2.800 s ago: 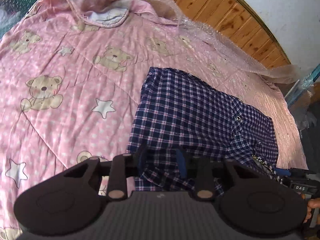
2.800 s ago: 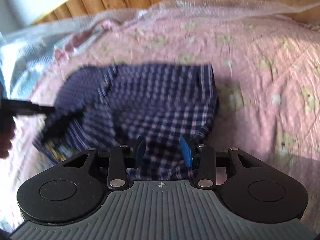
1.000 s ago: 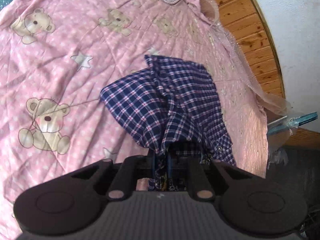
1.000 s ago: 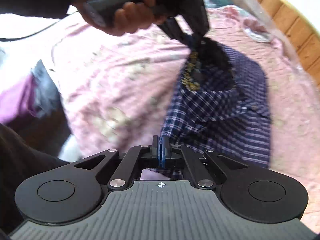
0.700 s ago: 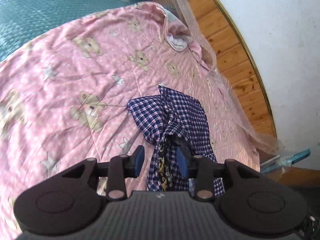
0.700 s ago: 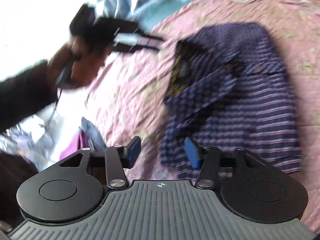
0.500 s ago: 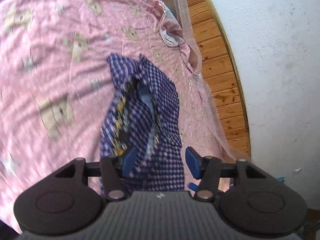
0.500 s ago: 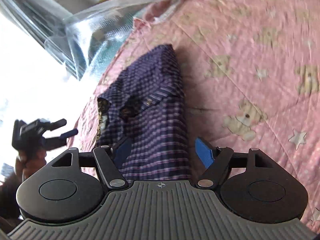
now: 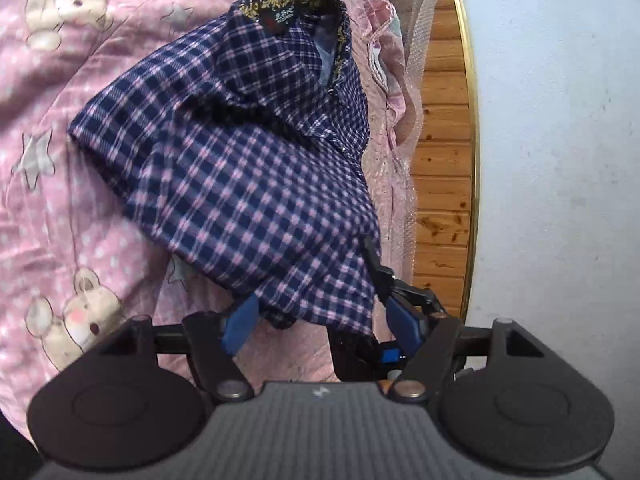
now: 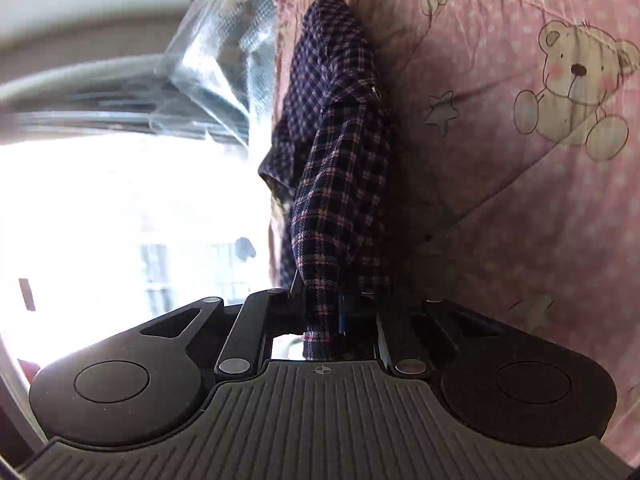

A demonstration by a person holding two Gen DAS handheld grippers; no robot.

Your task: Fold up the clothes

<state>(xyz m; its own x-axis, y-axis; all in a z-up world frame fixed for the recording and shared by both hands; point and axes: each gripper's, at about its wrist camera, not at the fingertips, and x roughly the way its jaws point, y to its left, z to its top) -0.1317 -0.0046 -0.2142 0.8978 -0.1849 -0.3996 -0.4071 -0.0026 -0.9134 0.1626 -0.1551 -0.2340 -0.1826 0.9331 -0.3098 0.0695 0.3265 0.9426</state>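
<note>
Gripping plaid shirt [image 10: 340, 184] hem with right gripper [image 10: 325, 322], jaws clamped tight on the fabric, cloth stretched taut away from the fingers. Left gripper [image 9: 320, 322] jaws spread wide, nothing held, blue pads [image 9: 239, 324] either side of the shirt's [image 9: 240, 168] near edge. Shirt bunched on pink bear-print quilt [image 9: 48, 184], collar and label at far end, close to wooden headboard [image 9: 440, 184] and white wall [image 9: 560, 140].
</note>
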